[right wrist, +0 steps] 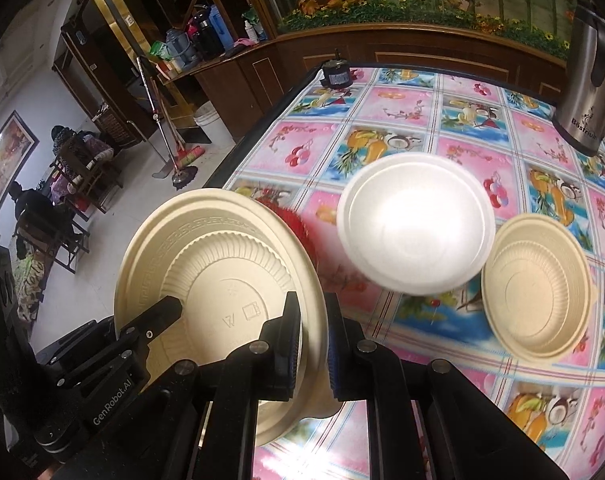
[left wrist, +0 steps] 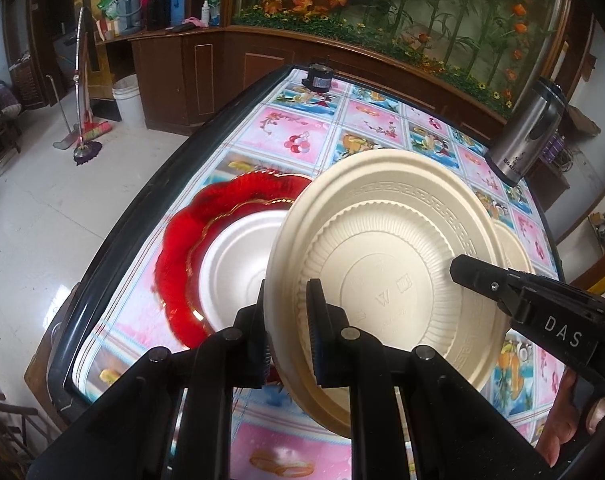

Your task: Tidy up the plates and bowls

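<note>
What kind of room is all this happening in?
Probably a lived-in home dining room: a table under a fruit-patterned cloth, a big planted glass tank on wooden cabinets, and a broom leaning nearby.

The large plate (left wrist: pixel 386 256) is held tilted above the counter (left wrist: pixel 262 132), pinched at its near rim by the left claw (left wrist: pixel 288 344) and at its opposite rim by the right claw (right wrist: pixel 314 344). In the left wrist view, a scalloped dish (left wrist: pixel 178 248) is seen on the counter to the left of and behind the plate, with a plain bowl (left wrist: pixel 238 256) resting in it. In the right wrist view, a ribbed bowl (right wrist: pixel 536 292) is set on the counter right of the plain bowl, a kettle (right wrist: pixel 590 80) stands at the far right, and a small device (right wrist: pixel 336 74) is placed at the far edge.
</note>
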Demonstrator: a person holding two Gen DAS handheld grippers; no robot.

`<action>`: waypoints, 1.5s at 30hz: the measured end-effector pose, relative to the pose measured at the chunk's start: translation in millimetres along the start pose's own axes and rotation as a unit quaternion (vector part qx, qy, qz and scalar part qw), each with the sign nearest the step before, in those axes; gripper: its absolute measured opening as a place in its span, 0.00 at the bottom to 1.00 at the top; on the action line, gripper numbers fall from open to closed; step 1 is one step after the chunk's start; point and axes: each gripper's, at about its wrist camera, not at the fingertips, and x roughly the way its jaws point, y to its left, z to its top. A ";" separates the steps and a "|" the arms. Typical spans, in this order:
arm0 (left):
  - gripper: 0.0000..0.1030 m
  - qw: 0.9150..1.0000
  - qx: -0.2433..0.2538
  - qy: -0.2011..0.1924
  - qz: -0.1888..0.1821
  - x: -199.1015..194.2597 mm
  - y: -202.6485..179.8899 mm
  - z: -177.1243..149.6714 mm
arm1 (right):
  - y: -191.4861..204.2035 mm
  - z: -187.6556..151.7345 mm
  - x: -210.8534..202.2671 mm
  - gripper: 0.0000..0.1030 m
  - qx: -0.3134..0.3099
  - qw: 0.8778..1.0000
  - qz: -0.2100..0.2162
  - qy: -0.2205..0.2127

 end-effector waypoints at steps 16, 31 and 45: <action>0.13 0.998 -0.034 -0.016 0.045 8.1 32.0 -12.0 | 32.3 -9.1 31.8 0.13 -0.010 1.000 0.023 0.010; 0.13 0.997 -0.032 -0.020 0.074 21.8 36.4 -11.7 | 36.6 -4.0 57.9 0.16 -0.010 1.000 0.017 0.022; 0.13 0.996 -0.029 -0.017 0.081 24.6 35.7 -11.6 | 36.3 -2.6 65.6 0.16 -0.009 1.000 0.009 0.028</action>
